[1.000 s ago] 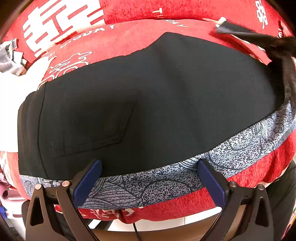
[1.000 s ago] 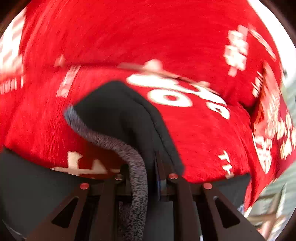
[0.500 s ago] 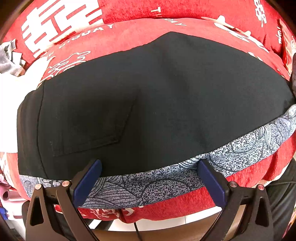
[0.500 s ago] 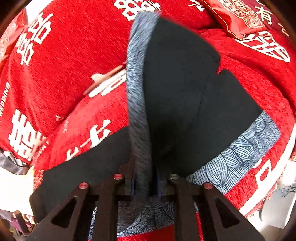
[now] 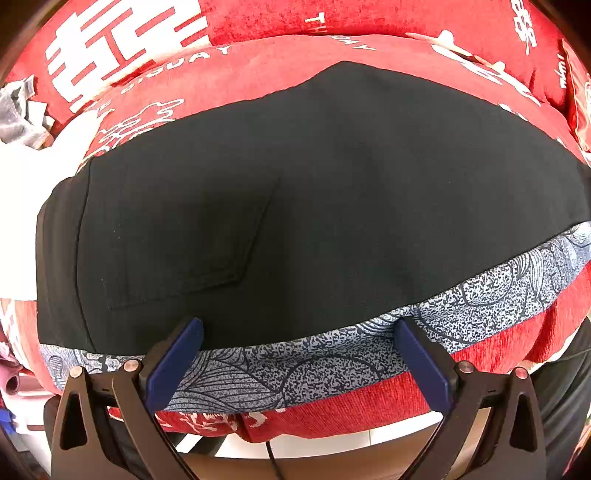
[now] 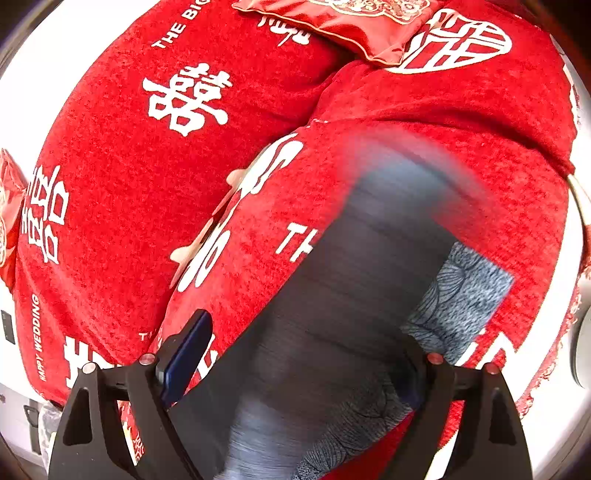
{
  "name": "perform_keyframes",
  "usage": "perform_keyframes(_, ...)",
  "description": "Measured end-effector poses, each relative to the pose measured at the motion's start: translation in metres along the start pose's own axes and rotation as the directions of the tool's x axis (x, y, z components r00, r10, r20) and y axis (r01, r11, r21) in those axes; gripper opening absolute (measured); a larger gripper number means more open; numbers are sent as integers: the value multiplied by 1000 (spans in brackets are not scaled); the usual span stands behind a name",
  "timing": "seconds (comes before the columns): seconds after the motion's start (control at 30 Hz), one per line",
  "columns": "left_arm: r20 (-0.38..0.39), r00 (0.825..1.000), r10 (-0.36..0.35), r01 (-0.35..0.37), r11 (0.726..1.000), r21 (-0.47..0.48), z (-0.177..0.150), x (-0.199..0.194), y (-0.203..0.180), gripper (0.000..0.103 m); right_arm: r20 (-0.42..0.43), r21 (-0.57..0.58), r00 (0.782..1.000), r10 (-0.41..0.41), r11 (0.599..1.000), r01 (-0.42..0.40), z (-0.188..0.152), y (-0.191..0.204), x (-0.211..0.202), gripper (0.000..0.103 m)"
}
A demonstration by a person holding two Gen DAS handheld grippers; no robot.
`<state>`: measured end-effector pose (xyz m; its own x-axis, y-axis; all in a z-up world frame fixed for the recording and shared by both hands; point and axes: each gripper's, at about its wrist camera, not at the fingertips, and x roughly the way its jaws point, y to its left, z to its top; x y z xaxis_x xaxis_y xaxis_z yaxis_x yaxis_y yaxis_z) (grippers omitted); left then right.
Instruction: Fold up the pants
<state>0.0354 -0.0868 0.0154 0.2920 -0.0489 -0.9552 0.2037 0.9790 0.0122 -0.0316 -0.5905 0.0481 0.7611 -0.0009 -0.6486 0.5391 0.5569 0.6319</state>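
Black pants (image 5: 332, 184) with a blue-grey patterned side strip (image 5: 480, 295) lie flat on a red sofa cover (image 5: 295, 55), back pocket up. My left gripper (image 5: 299, 350) hangs open over the near edge of the pants, its blue pads (image 5: 177, 354) on either side of the strip with nothing pressed between them. In the right wrist view a folded-over pant leg (image 6: 369, 277) shows blurred in motion between the jaws of my right gripper (image 6: 295, 369). Those jaws are opening wide, and the one pad in view (image 6: 184, 358) is clear of the cloth.
The red cover carries white characters and lettering (image 6: 184, 99). A shiny red embroidered cushion (image 6: 351, 26) lies at the back. Grey and white clutter (image 5: 18, 110) sits off the sofa's left end. A dark cable (image 5: 273, 458) hangs below the front edge.
My right gripper, shut on the lifted pant leg before, swung across and rolled, then opened; the leg now drops blurred between its jaws. The left gripper and the flat pants stayed put.
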Motion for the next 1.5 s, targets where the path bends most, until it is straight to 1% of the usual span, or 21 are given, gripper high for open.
perform_keyframes(0.03, 0, 1000, 0, 0, 1000, 0, 0, 0, 0, 103, -15, -13, 1000, -25, 1000, 25, 1, -1, 2, 87)
perform_keyframes(0.1, 0, 1000, -1, 1, 1000, 0, 0, 0, 0, 103, -41, -110, 990, -135, 985, 130, 4, -3, 8, 56)
perform_keyframes(0.13, 1, 1000, -1, 1, 1000, 0, 0, 0, 0, 103, -52, -164, 982, -181, 972, 170, 4, 1, 12, 36)
perform_keyframes(0.17, 1, 1000, -1, 1, 1000, 0, 0, 0, 0, 103, -56, -205, 977, -207, 960, 192, 4, 5, 14, 23)
perform_keyframes(0.27, 3, 1000, -1, 1, 1000, 0, 1, 0, 0, 103, -13, -278, 978, -208, 940, 196, 5, 19, 1, 11)
perform_keyframes(0.43, 3, 1000, -6, 6, 1000, 0, 0, -1, 1, 103, 67, -394, 994, -91, 912, 110, 13, 66, -34, 10)
perform_keyframes(0.53, 2, 1000, -4, 4, 1000, 0, 0, -1, 1, 103, 112, -457, 994, -8, 888, 59, 16, 92, -58, 10)
perform_keyframes(0.6, 0, 1000, -5, 5, 1000, -1, 0, -1, 1, 103, 136, -468, 991, -4, 881, 68, 16, 93, -62, 10)
perform_keyframes(0.67, 0, 1000, -6, 6, 1000, 0, 0, -1, 2, 103, 138, -448, 989, -59, 886, 115, 19, 77, -57, 10)
perform_keyframes(0.77, 2, 1000, -3, 3, 1000, 3, 0, -1, 3, 103, 78, -389, 980, -183, 899, 199, 20, 38, -26, 9)
perform_keyframes(0.87, -2, 1000, -7, 7, 1000, 4, 0, 0, 4, 103, 8, -422, 933, -359, 845, 329, 7, 10, 16, 9)
perform_keyframes(0.93, -9, 1000, -11, 11, 1000, 3, 0, -1, 5, 103, -33, -390, 921, -388, 853, 346, 2, -3, 23, 10)
perform_keyframes(1.0, -14, 1000, -15, 15, 999, -29, 1, -7, 12, 103, -36, -306, 927, -374, 887, 346, 5, -15, 13, 25)
perform_keyframes(1.07, 25, 1000, -10, 12, 996, -88, 5, -20, 25, 103, -1, -274, 902, -432, 867, 415, 8, -15, -1, 56)
perform_keyframes(1.2, 101, 984, 145, -132, 983, -126, 24, -45, 35, 103, 210, -315, 821, -532, 758, 572, -3, 17, -34, 74)
perform_keyframes(1.23, 110, 976, 186, -173, 978, -117, 31, -47, 32, 103, 259, -372, 814, -521, 724, 581, -13, 37, -37, 81)
perform_keyframes(1.3, 125, 966, 225, -215, 972, -90, 41, -47, 19, 103, 338, -480, 803, -491, 644, 595, -39, 76, -35, 82)
perform_keyframes(1.33, 126, 968, 216, -209, 976, -68, 48, -44, 7, 103, 343, -554, 829, -442, 617, 559, -59, 99, -30, 83)
perform_keyframes(1.37, 126, 970, 210, -205, 977, -51, 54, -41, -5, 103, 313, -625, 865, -392, 601, 498, -77, 117, -23, 84)
perform_keyframes(1.43, 129, 969, 211, -210, 978, -19, 64, -33, -25, 103, 166, -779, 941, -294, 546, 308, -125, 152, 0, 84)
perform_keyframes(1.5, 139, 962, 237, -240, 971, 9, 71, -25, -42, 103, 67, -867, 962, -264, 462, 187, -167, 172, 21, 84)
